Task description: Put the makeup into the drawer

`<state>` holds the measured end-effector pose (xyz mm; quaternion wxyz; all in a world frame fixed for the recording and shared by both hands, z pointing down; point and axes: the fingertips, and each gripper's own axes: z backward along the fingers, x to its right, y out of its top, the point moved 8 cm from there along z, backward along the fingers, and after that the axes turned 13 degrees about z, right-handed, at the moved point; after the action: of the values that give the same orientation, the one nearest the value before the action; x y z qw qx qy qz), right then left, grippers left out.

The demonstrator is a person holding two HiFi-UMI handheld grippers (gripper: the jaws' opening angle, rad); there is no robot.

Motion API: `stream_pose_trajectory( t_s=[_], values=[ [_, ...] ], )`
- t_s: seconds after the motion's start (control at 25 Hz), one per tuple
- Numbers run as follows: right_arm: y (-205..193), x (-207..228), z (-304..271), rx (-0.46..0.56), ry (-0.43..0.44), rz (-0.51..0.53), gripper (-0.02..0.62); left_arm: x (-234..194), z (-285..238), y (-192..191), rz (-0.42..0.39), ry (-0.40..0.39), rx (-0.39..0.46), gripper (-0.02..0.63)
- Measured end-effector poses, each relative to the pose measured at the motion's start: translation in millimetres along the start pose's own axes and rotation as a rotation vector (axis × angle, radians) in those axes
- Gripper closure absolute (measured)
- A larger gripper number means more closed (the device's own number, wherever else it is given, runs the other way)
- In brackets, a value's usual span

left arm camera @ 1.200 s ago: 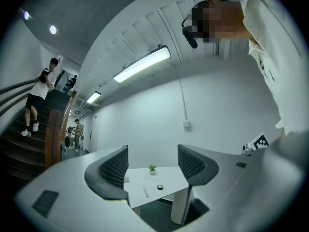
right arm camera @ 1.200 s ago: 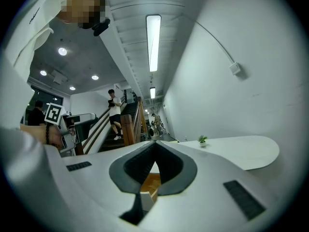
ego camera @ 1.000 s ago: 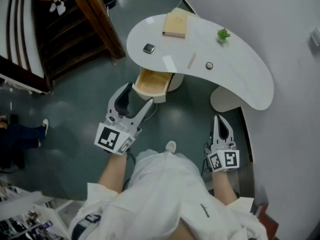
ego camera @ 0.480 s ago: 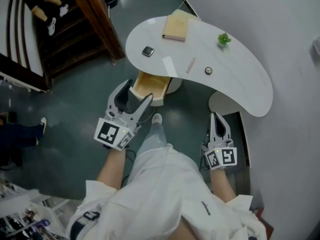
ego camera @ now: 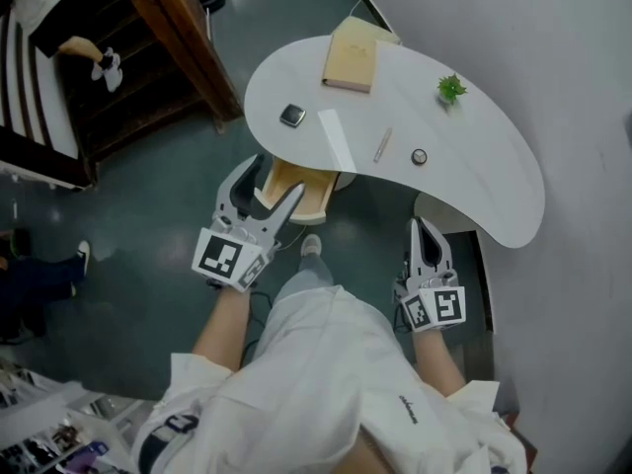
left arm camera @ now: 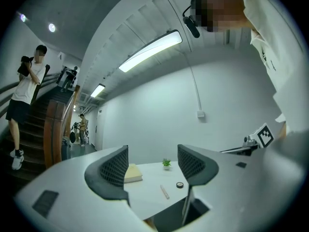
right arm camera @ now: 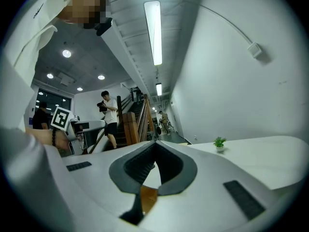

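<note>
On the white curved table [ego camera: 474, 166] lie a dark square compact [ego camera: 291, 116], a slim pale stick [ego camera: 382, 145] and a small round dark pot [ego camera: 420, 156]. An open wooden drawer [ego camera: 296, 188] juts out under the table's near edge. My left gripper [ego camera: 269, 186] is open and empty, its tips over the drawer's front left. The left gripper view [left arm camera: 152, 166] looks between the jaws at the stick [left arm camera: 164, 192] and the pot [left arm camera: 179, 184]. My right gripper [ego camera: 426, 230] is shut and empty, short of the table's base, and its own view [right arm camera: 154, 151] shows the tips together.
A tan book [ego camera: 351, 52] and a small potted plant [ego camera: 451, 89] stand at the table's far side, and a white card [ego camera: 336, 138] lies near the compact. A wooden staircase [ego camera: 148, 57] rises at the left, with a person [left arm camera: 26, 100] on it. A grey wall [ego camera: 553, 57] runs along the right.
Both grippers have moved forward toward the table. The left one now reaches the open drawer. The drawer and table lie closer in the head view.
</note>
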<state>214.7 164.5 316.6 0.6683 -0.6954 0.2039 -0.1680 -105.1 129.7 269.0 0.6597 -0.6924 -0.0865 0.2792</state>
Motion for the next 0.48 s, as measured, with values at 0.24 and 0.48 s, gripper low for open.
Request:
stream_pose_trajectory(
  t_s=[0.24, 0.48],
  values=[
    [-12.7, -5.8, -85.9, -0.047, 0.044, -0.004, 0.578, -70.5, -48.9, -20.4, 0.009, 0.020, -0.079, 0.293],
    [-26.5, -18.9, -175.3, -0.096, 0.091, -0.010, 0.578, -132.6, -90.3, -36.5, 0.049, 0.035, -0.151, 0.293]
  ],
)
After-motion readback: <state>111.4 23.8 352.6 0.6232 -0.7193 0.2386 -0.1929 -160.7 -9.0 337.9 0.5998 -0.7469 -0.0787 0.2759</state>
